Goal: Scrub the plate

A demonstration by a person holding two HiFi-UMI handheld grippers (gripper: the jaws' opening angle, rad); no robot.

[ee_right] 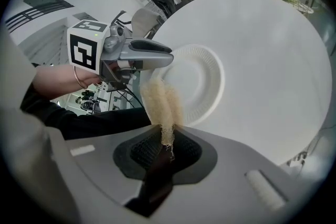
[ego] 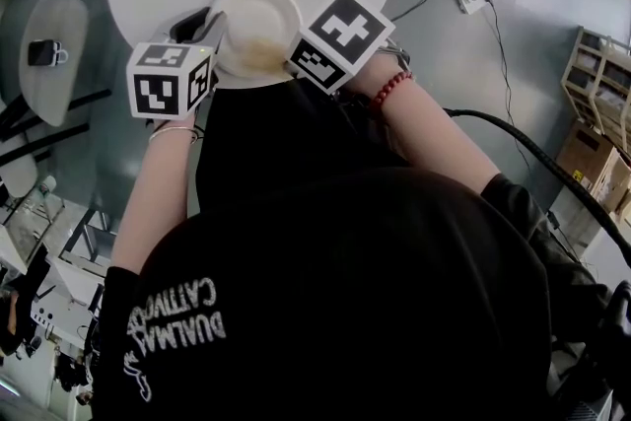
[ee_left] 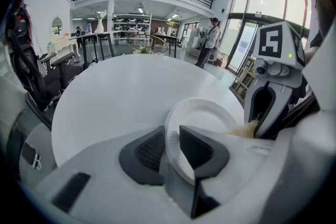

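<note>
Left gripper (ee_left: 170, 149) is pinching the plate (ee_left: 202, 113) rim. Right gripper (ee_right: 163, 147) is clamping a loofah (ee_right: 160, 102), its tip reaching forward over the plate's near edge, beside the left jaws.

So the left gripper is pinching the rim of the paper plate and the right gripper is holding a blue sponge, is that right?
Not quite. The left gripper does pinch the rim of the paper plate, but the right gripper holds a pale tan fibrous scrubber, not a blue sponge. The right gripper view shows it clamped between the jaws.
</note>
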